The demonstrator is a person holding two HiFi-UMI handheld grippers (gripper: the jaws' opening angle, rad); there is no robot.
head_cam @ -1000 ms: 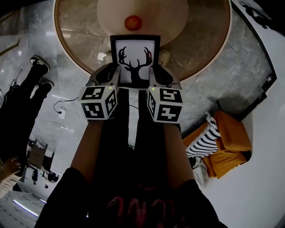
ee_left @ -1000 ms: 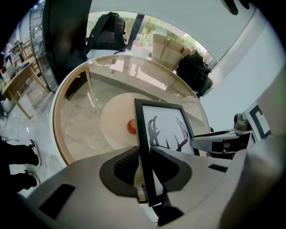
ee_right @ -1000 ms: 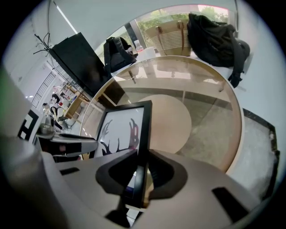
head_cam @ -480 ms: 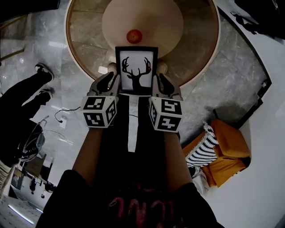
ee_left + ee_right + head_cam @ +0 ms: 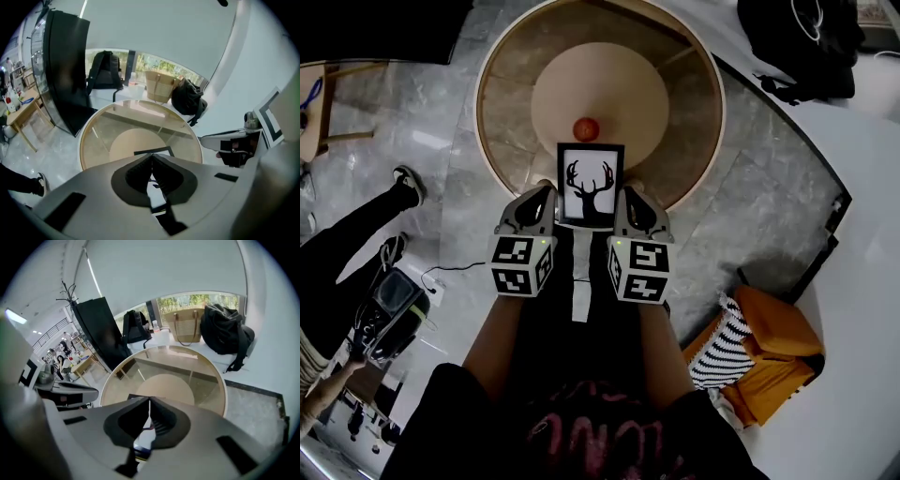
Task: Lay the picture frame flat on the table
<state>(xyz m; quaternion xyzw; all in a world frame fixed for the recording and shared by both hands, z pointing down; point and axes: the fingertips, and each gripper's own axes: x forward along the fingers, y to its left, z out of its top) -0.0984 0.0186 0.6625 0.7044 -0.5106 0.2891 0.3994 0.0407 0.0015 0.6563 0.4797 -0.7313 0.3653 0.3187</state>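
The picture frame, black-edged with a deer silhouette on white, stands upright and is held in the air over the near rim of the round glass table. My left gripper is shut on its left edge and my right gripper on its right edge. In the left gripper view the jaws meet on the frame, with my left gripper above the table. The right gripper view shows my right gripper pinched on the frame in the same way.
An orange ball lies on the table's inner wooden disc. An orange chair with a striped cushion stands at the right. A person's leg is at the left. A black backpack and a woven bag sit beyond the table.
The table and frame look smaller and farther below than a second ago. Both grippers have kept their hold on the frame's edges.
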